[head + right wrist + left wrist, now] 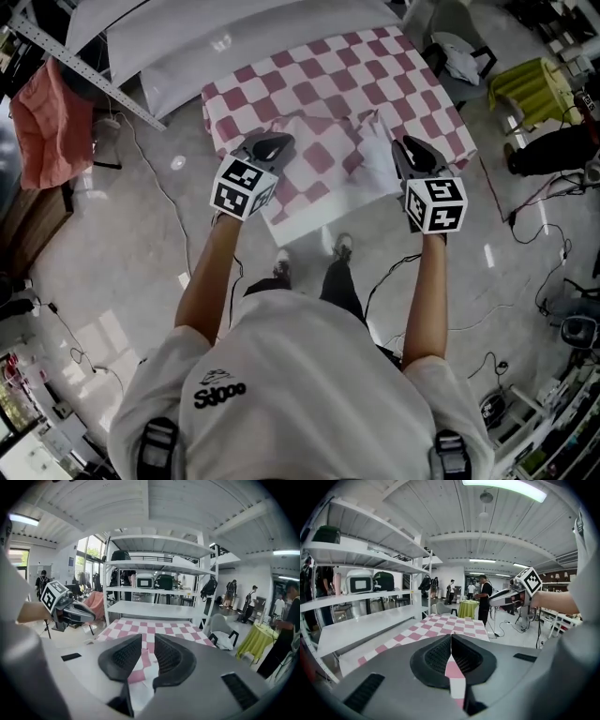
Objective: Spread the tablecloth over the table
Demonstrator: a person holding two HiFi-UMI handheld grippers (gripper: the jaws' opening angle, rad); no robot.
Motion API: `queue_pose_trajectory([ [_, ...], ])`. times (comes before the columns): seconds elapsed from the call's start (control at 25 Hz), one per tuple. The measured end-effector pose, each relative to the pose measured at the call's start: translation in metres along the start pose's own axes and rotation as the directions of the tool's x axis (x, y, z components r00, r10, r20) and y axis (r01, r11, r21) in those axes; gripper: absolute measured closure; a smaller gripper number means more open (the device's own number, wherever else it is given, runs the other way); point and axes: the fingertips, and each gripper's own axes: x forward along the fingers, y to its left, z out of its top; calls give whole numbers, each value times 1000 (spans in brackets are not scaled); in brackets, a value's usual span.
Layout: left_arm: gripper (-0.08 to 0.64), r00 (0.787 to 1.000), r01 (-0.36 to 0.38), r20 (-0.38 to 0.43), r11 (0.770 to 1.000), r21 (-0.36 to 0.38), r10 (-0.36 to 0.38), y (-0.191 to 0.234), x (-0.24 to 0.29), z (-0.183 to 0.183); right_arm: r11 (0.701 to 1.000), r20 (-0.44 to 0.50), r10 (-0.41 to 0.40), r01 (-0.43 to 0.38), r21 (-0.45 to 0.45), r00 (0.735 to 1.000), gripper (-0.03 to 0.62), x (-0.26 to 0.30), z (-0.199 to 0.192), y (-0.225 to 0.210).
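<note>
A pink-and-white checked tablecloth (328, 84) covers the table, and its near edge is folded back so the white underside (323, 202) shows. My left gripper (277, 142) is over the near left part of the cloth. In the left gripper view it (451, 641) is shut, with a strip of the cloth (454, 670) pinched between its pads. My right gripper (405, 148) is beside a raised white fold at the near right. In the right gripper view its jaws (147, 644) stand apart, and the cloth (140, 665) lies in the gap without the pads pressing on it.
A white shelving rack (234, 37) stands right behind the table's far edge. A grey chair (459, 52) and a yellow-green covered table (534, 89) are on the right. A pink cloth (47, 122) hangs at the left. Cables (544, 234) run over the floor. People stand further back.
</note>
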Motion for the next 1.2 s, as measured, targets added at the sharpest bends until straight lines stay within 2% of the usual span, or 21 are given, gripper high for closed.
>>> queue_pose_trajectory([
  [0.16,531,998,-52,-35,996,-72,49,3,26,-17,996,-85,83,-85,-21,993,488,49,-30,-25],
  [0.28,531,993,-99,-70,987,-126,91,7,40,-33,986,-162,152,-161,-39,975,483,91,-57,-38],
  [0.36,522,991,-109,-99,979,-171,93,6,52,-46,979,-209,184,-198,-49,961,474,115,-77,-47],
  [0.44,415,985,-117,-147,972,-203,88,2,64,-65,973,-249,208,-226,-46,946,466,136,-95,-57],
  [0.6,376,970,-144,-230,956,-254,85,-11,83,-100,964,-308,244,-265,-26,920,452,173,-129,-71],
  [0.8,318,956,-128,-293,941,-313,33,-38,112,-133,955,-373,265,-294,-24,889,417,206,-165,-79],
  [0.88,271,948,-115,-319,941,-319,8,-49,123,-143,951,-392,273,-307,-27,879,405,216,-176,-78],
  [0.96,245,938,-100,-345,950,-297,-9,-59,136,-152,945,-404,286,-325,-30,869,397,225,-185,-76],
  [1.2,235,919,-85,-394,960,-267,-28,-77,168,-169,933,-426,312,-358,-31,849,415,244,-199,-75],
])
